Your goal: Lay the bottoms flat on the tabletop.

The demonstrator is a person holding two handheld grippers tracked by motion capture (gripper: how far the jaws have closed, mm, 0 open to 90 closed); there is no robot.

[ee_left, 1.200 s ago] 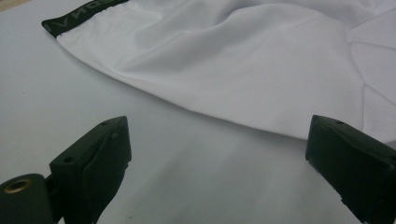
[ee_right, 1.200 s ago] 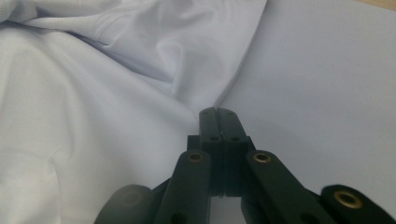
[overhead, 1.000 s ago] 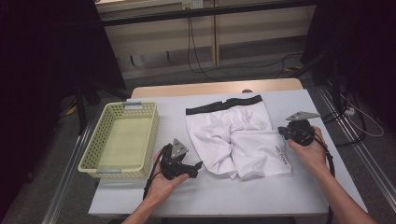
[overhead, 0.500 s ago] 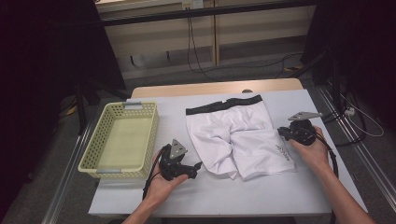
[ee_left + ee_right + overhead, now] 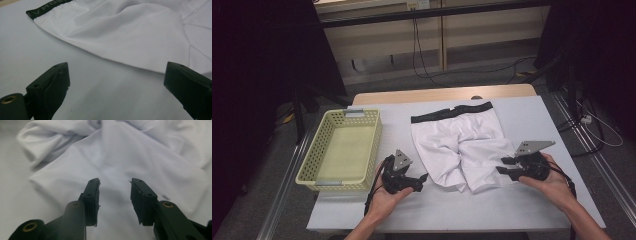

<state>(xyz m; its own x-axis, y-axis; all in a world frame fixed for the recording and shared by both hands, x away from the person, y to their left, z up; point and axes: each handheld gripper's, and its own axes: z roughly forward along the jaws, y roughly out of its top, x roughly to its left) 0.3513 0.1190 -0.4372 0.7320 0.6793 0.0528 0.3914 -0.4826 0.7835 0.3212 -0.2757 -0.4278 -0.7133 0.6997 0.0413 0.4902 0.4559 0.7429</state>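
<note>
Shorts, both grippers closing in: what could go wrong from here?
1. The right gripper hovers open over a doubled leg of the shorts; it may pinch one layer and undo the fold.
2. The left gripper is open over bare table short of the hem, so closing now would likely miss.
3. Uneven pulls could bunch the wrinkled cloth.

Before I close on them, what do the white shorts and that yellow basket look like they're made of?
The white shorts look like thin, smooth knit fabric with a slight sheen: soft folds and creases, and a black, apparently elastic waistband. The yellow basket looks like rigid moulded plastic, matte, with perforated lattice walls. Neither material is certain from look alone.
</note>
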